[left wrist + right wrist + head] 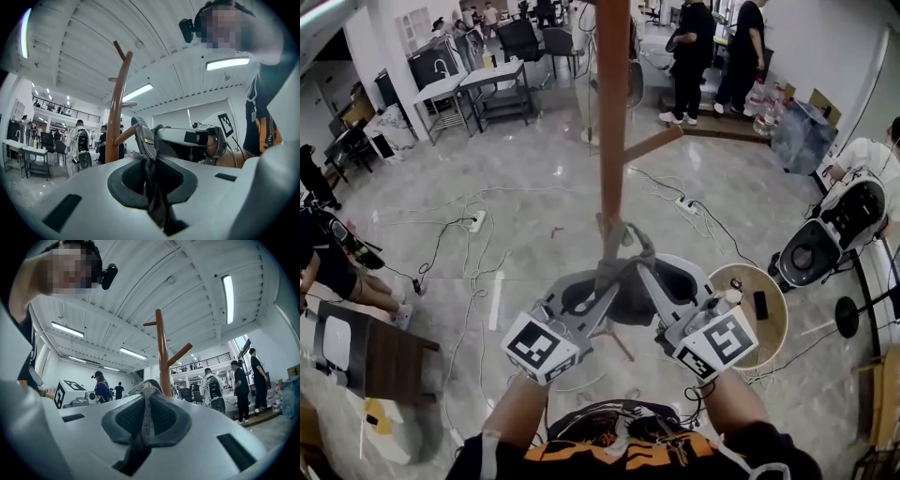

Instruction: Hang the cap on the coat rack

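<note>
Both my left gripper (151, 183) and right gripper (144, 420) have their jaws pinched almost shut on the grey cap (619, 255), held right by the coat rack (612, 122) pole, so I'd raise it evenly and slip its strap over the peg (654, 144) before releasing.

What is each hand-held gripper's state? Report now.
Left hand-held gripper: closed on the cap.
Right hand-held gripper: closed on the cap too.

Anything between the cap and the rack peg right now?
Nothing visible. The left gripper and right gripper are shut on the cap, close beside the coat rack pole and below its peg; the way up looks open.
</note>
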The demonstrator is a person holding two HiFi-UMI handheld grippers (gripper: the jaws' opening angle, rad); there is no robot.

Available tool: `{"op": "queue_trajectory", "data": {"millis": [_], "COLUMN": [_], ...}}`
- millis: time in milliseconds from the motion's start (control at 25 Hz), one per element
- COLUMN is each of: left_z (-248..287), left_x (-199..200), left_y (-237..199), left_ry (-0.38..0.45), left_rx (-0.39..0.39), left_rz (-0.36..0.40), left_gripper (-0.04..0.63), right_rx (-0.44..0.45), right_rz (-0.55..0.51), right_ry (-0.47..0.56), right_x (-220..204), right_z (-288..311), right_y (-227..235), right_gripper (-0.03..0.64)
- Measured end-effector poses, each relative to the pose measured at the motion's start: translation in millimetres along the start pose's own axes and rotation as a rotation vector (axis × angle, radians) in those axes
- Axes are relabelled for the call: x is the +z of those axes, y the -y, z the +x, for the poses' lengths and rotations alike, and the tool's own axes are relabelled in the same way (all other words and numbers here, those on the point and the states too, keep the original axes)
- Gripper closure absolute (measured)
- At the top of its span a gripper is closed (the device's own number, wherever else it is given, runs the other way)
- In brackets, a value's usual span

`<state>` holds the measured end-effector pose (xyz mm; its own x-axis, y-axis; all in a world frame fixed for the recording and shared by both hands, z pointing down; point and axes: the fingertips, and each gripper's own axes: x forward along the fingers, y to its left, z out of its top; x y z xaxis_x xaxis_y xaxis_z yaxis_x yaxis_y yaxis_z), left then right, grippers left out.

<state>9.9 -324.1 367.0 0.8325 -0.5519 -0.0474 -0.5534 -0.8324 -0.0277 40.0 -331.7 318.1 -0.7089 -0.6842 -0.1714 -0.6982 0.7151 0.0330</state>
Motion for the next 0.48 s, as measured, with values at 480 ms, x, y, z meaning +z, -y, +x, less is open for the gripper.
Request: {"op": "queue_trajectory", "data": {"millis": [480], "left_z": [7.1], "left_x": [-19.4], "left_y": [-23.4], "left_ry": [-0.027], "left_rx": [0.035], "left_rz": [-0.016], "left_gripper": [0.546], "right_rx": [-0.02], "right_rz": [-0.003], "right_ry": [-0.051], "right_x": [-23.9], "right_z": [18.2], "right_y": [13.2], "right_gripper": [0.575]}}
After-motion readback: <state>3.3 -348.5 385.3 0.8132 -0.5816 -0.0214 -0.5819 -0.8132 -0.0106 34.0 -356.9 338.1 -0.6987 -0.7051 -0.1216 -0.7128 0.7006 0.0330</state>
